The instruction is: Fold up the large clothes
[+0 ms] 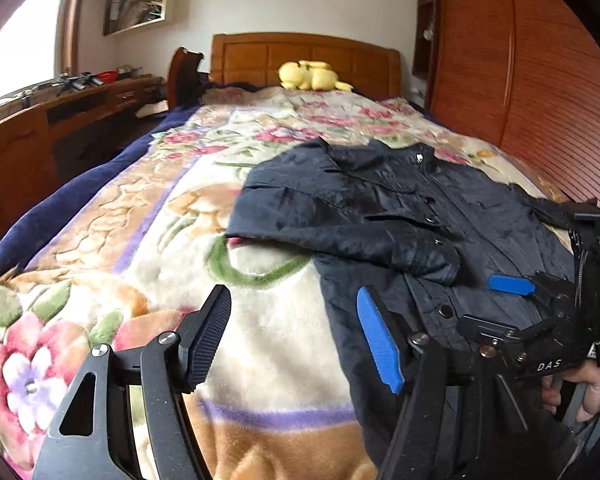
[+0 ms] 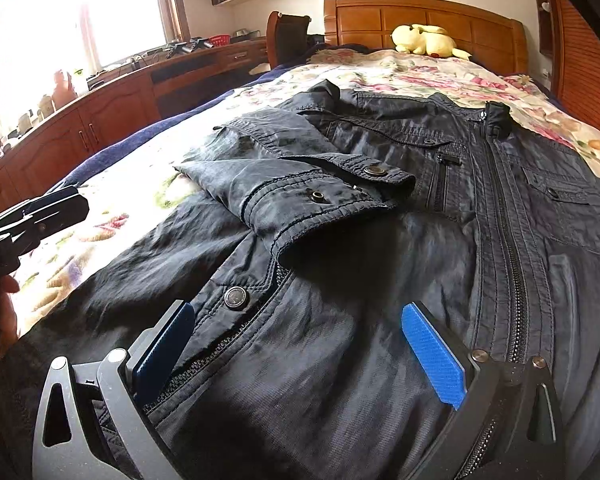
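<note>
One dark jacket [image 2: 380,208] lies flat on the floral blanket [image 1: 148,216], sleeve folded across; soft, slippery, limp fabric, so pinch hem corners; left gripper [image 1: 296,336] and right gripper [image 2: 300,344] gape wide, empty.

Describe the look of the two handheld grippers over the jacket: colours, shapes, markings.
The left gripper has black angular linkage arms with silver pivot bolts; one ribbed black pad and one blue pad. The right gripper is black-framed with triangular cut-outs, silver bolts and textured blue pads. Seen from the left wrist camera, its body carries white "DAS" lettering and a black strap or cable.
</note>
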Demonstrator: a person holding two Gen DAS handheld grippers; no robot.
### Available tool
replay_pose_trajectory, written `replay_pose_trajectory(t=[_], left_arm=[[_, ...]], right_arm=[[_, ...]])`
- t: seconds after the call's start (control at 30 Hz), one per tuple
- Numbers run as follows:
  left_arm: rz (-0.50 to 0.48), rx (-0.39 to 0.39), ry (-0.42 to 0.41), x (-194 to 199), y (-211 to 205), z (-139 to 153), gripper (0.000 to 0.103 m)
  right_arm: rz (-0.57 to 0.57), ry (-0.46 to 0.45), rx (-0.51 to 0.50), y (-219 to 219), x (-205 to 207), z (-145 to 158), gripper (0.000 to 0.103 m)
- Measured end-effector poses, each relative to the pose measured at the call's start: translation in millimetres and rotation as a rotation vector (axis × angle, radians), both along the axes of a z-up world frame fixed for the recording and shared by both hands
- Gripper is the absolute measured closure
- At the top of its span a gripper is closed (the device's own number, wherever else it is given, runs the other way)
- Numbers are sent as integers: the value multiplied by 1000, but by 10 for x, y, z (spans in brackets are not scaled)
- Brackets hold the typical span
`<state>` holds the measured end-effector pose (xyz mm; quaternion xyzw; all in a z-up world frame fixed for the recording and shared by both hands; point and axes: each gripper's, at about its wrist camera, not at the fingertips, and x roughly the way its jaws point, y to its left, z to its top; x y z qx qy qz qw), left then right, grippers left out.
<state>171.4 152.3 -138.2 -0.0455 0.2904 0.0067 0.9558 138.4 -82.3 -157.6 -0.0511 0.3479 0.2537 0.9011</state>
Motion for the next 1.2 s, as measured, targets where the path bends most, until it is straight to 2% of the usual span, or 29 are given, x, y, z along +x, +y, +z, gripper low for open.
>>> replay_pose_trajectory(t=[0.23,0.37,0.57,0.67,0.8,1.0,1.1,1.17,1.2], left_arm=[[50,-48,-47,-97,118,-121,37],[73,-39,-68,-134,122,-144,36],[79,3,-86,-164,60,-163,36],[79,-2,-92,-170,68,-164,36],[79,-12,-89,-167,85,-176,36],[77,-4,-96,-185,67,-183,36],[82,2,-94,-181,60,-191,36],[82,4,-91,-171,55,-194,36],[81,4,-91,-170,55,-192,36]], right_arm=[[-24,-9,-3,-30,-29,57,0],[-25,42,43,-129,36,160,0],[-58,6,16,-296,338,579,0],[-58,-4,-35,-277,578,707,0],[-30,27,-85,-144,870,652,3],[-23,136,-111,52,1294,326,8],[-11,163,-98,92,1397,252,21],[19,171,-85,149,1445,232,39],[26,162,-97,171,1427,237,43]])
